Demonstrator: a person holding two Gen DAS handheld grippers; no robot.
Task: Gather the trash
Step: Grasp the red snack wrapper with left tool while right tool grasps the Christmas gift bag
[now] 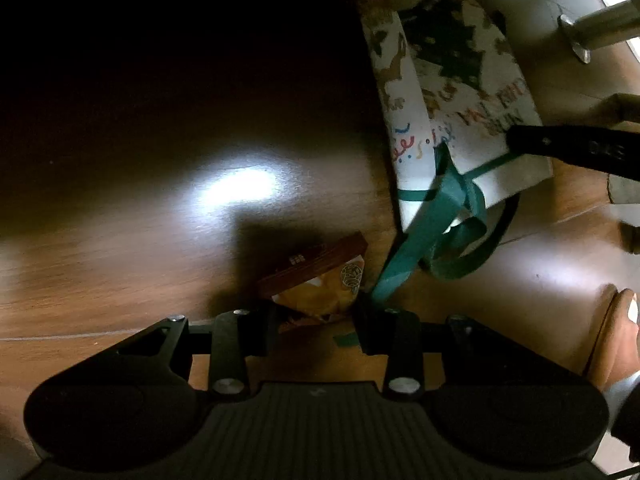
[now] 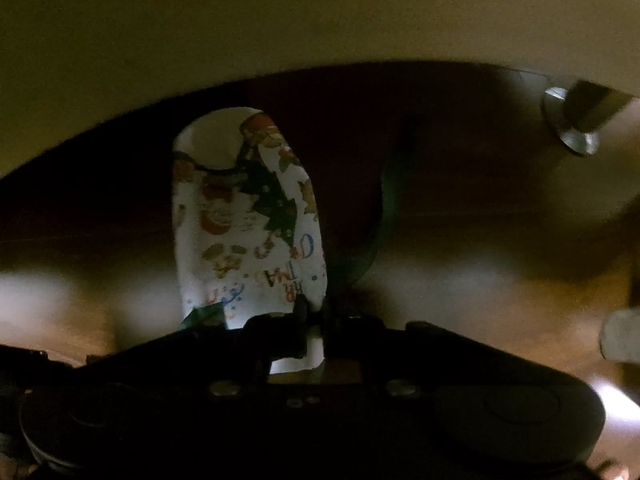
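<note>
A crumpled orange and brown snack wrapper [image 1: 320, 280] lies on the wooden floor [image 1: 120, 260]. My left gripper [image 1: 314, 320] points straight down, its two fingers closed against the wrapper's sides. A green ribbon handle [image 1: 440, 216] of the white printed gift bag [image 1: 448, 80] trails down to the right finger. My right gripper [image 2: 316, 316] is shut on the upper edge of the gift bag [image 2: 240, 220]. It also shows as a black arm [image 1: 560, 148] in the left wrist view, at the bag's rim.
A metal furniture leg with a round foot [image 1: 580, 40] [image 2: 572, 128] stands beyond the bag. A person's foot [image 1: 616, 332] is at the right edge. The floor at upper left is in deep shadow, with a bright glare patch [image 1: 236, 188] in the middle.
</note>
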